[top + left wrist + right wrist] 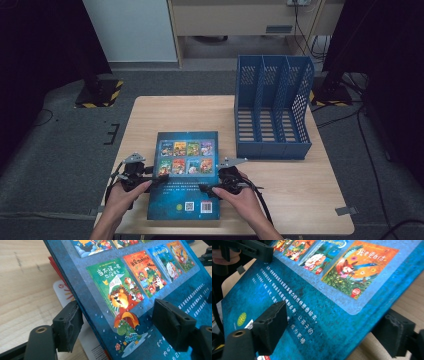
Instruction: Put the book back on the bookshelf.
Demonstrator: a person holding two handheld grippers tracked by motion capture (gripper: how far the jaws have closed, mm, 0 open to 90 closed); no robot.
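Left gripper (156, 178) and right gripper (209, 189) straddle the book's (186, 175) side edges

Worktop (300, 200): light wood, square. Blue file rack (272, 107): three perforated compartments, standing upright at the far right of the worktop. Grey carpet floor (55, 165). Black stand base with yellow-black hazard stripes (99, 93), left. Trailing cables (360, 125), right
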